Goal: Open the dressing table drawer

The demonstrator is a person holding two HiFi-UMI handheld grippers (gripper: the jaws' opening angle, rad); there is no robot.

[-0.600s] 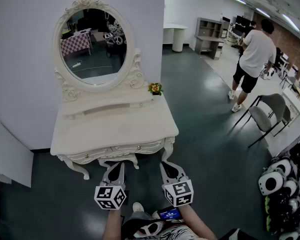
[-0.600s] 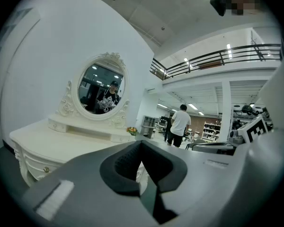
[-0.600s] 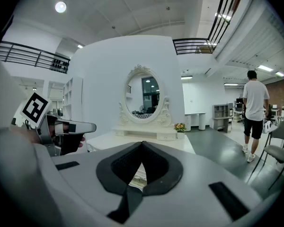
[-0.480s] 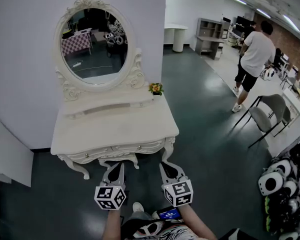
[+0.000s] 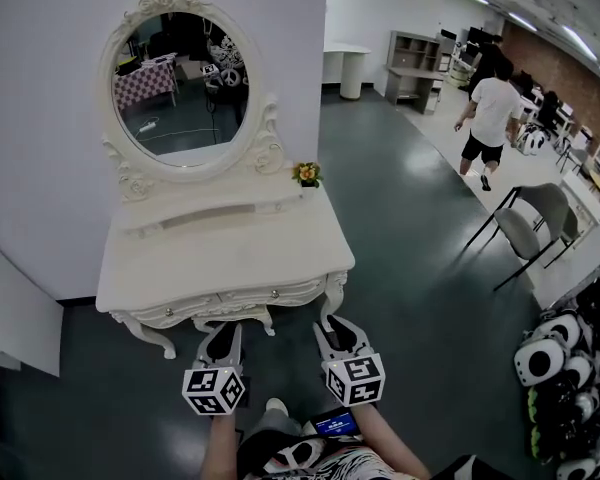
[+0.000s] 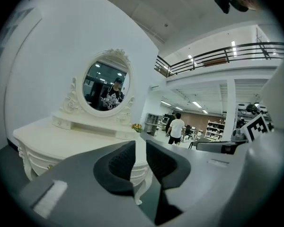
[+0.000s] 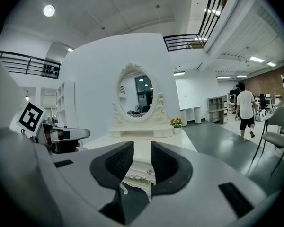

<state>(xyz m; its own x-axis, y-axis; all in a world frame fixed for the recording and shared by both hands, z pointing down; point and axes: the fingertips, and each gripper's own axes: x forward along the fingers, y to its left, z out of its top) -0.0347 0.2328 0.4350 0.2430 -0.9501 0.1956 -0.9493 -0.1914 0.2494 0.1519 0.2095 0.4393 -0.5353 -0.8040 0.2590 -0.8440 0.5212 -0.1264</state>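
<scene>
The white dressing table stands against the wall under its oval mirror. Its drawer front is flush under the top, with small knobs at the left and right. My left gripper hovers just short of the table's front, open and empty, and the table lies to its left in the left gripper view. My right gripper is level beside it, near the right front leg. Its jaws stand open, framing the drawer front and a knob some way off.
A small flower pot sits at the table's back right. A grey chair and a walking person are off to the right. Panda plush toys pile at the lower right. A white panel leans at the left.
Both grippers stay almost where they were in front of the table. The person in the background has walked farther away.
</scene>
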